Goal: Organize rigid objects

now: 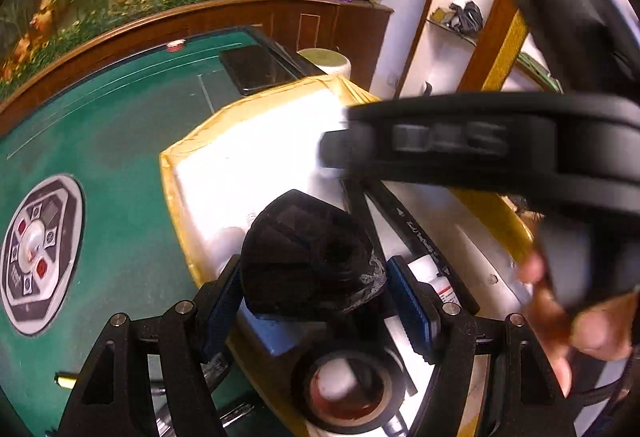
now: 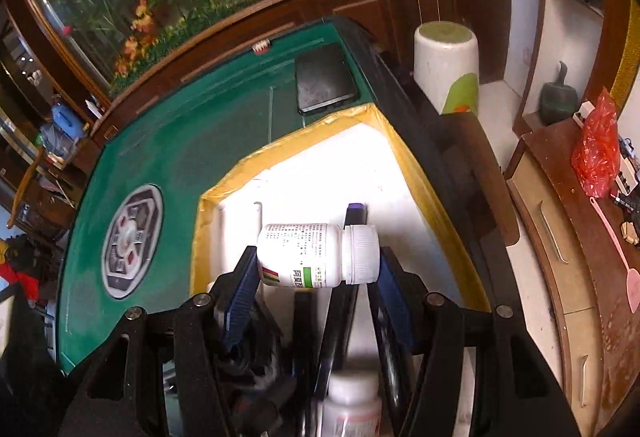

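Observation:
My left gripper [image 1: 314, 287] is shut on a black faceted plastic part [image 1: 308, 261], held above a white tray with yellow taped rim [image 1: 172, 173]. Below it lie a roll of black tape [image 1: 344, 389], a blue block [image 1: 276, 337] and black pens [image 1: 416, 229]. My right gripper [image 2: 316, 269] is shut on a white pill bottle [image 2: 316, 255], held sideways with its cap to the right, over the same tray [image 2: 208, 205]. Another white bottle [image 2: 352, 405] lies under it. The right gripper's black body [image 1: 500, 145] crosses the left wrist view, blurred.
The tray sits on a green mahjong table [image 1: 100, 165] with a round control panel [image 1: 40, 253] at its centre. A black tablet [image 2: 324, 81] lies at the far corner. A white stool [image 2: 446, 65] and a wooden cabinet [image 2: 568, 237] stand to the right.

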{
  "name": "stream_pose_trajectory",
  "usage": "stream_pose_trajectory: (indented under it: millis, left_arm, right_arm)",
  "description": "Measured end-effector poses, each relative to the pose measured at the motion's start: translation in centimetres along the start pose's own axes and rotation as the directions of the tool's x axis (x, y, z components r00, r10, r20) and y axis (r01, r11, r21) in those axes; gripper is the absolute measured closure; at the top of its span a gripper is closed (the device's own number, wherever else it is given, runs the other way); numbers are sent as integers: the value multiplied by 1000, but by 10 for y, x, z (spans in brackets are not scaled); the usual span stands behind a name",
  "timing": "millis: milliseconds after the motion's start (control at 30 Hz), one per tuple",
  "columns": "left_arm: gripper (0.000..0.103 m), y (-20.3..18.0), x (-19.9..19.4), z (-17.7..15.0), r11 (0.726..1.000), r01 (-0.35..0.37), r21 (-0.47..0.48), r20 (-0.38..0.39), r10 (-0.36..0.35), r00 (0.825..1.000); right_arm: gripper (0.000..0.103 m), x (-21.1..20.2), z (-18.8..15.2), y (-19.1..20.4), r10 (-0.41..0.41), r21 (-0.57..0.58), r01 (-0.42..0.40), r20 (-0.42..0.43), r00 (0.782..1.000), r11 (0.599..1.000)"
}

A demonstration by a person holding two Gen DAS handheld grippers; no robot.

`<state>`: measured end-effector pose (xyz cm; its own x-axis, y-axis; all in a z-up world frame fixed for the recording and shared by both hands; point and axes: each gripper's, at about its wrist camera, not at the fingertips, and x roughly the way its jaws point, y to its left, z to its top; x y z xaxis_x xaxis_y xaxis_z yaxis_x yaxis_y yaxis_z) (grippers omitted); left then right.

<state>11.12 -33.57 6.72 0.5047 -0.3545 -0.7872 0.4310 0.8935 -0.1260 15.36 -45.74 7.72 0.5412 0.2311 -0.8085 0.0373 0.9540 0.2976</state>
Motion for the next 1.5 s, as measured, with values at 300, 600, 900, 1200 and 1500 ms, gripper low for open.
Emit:
stream_pose_trajectory:
  millis: [300,600,900,1200,1500]
  left_arm:
    - [29,1,8,6,1000,16,-23,21,-16,1000]
    - [25,3,6,6,997,51,-52,15,-51,999]
    - [25,7,-17,-1,994,86,-74,12,-85,996]
    - [25,12,-62,-31,993,103,-59,47,-101,994]
    - [24,60,-121,-85,996,62,-69,111,-54,992]
  right_arm:
    - [45,18,14,-2,-26,-31,25,-32,999,999]
    - [44,17,15,-7,1,-13,-1,-42,999,1000]
    - [44,-11,-3,-9,30,21,-30,0,1000,999]
    - [43,-68,-58,2,128,53,-135,117,985,989]
    - [39,-89,-111,34,229,32,-234,125,965,972]
